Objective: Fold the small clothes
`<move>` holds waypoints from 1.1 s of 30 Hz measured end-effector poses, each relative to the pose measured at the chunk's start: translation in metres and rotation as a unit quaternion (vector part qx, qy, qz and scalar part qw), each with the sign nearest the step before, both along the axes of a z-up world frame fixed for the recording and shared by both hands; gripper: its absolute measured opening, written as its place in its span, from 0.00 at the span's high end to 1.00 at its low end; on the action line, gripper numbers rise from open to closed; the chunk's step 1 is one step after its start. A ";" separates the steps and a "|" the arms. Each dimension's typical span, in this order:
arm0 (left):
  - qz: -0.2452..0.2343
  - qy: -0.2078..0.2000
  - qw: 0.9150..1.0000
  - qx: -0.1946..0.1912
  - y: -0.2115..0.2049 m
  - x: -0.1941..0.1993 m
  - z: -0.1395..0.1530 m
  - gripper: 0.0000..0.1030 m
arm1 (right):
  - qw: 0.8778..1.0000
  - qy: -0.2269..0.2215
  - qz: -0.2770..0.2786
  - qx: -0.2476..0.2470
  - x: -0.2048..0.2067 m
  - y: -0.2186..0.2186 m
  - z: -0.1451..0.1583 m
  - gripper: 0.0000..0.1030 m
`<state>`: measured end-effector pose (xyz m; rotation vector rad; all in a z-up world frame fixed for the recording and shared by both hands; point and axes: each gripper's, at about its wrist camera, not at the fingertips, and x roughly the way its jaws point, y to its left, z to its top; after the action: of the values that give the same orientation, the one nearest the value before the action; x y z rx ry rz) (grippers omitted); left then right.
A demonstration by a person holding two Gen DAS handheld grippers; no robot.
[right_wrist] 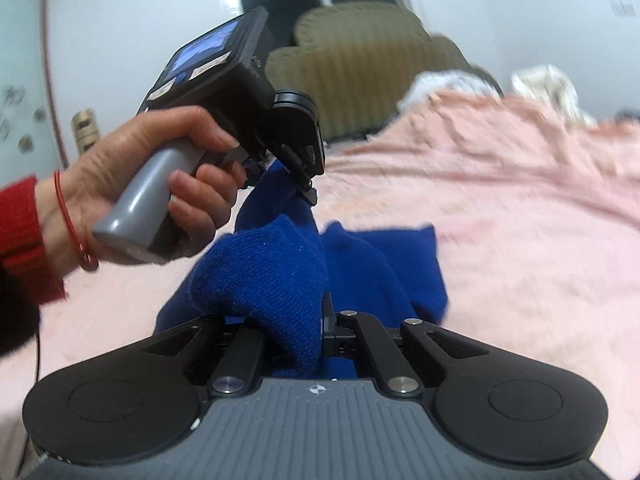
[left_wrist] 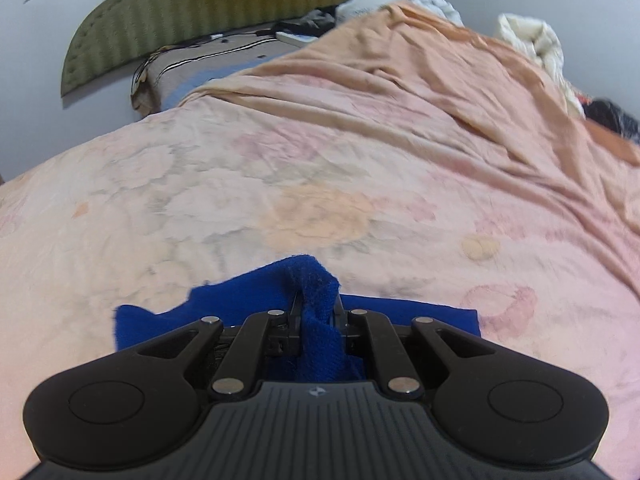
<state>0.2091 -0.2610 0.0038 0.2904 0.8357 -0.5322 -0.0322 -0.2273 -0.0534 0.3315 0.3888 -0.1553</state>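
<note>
A bed with a pink floral bedspread (left_wrist: 320,168) is filling most of both views, its olive padded headboard (left_wrist: 208,12) standing against the white wall behind. On the bedspread a blue knitted garment (right_wrist: 384,264) is lying partly spread and partly lifted at two bunched points. The left gripper (left_wrist: 318,300) is clenching a fold of that knit between its jaws, and a hand (right_wrist: 160,176) in a red sleeve is gripping its grey handle. The right gripper (right_wrist: 312,320) is likewise pinching a thick bunch of the blue fabric, which is bulging over its left finger
</note>
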 end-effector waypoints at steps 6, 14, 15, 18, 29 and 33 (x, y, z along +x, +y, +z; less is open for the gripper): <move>-0.016 0.032 0.999 0.001 -0.022 0.011 -0.014 0.85 | 0.988 0.028 -0.010 0.151 0.000 -0.042 -0.032 0.79; 0.045 0.021 0.994 -0.100 -0.001 0.026 0.013 0.25 | 0.965 0.005 0.004 0.264 -0.019 -0.066 -0.052 0.67; 0.049 0.011 0.994 -0.098 0.003 0.026 0.017 0.25 | 0.962 0.000 0.004 0.273 -0.021 -0.068 -0.054 0.66; 0.057 -0.015 0.996 -0.061 0.021 0.021 0.024 0.25 | 0.954 -0.019 -0.003 0.299 -0.025 -0.074 -0.058 0.64; 0.030 -0.058 0.998 -0.025 0.162 -0.082 0.010 0.25 | 0.937 -0.067 -0.017 0.344 -0.042 -0.086 -0.064 0.57; 0.019 -0.042 0.998 -0.042 0.192 -0.120 -0.005 0.20 | 0.951 -0.058 -0.024 0.301 -0.048 -0.082 -0.055 0.53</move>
<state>0.0893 -0.0689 -0.0010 0.2187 0.7348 -0.5147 -0.0802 -0.3090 -0.1080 0.9497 0.3043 -0.0590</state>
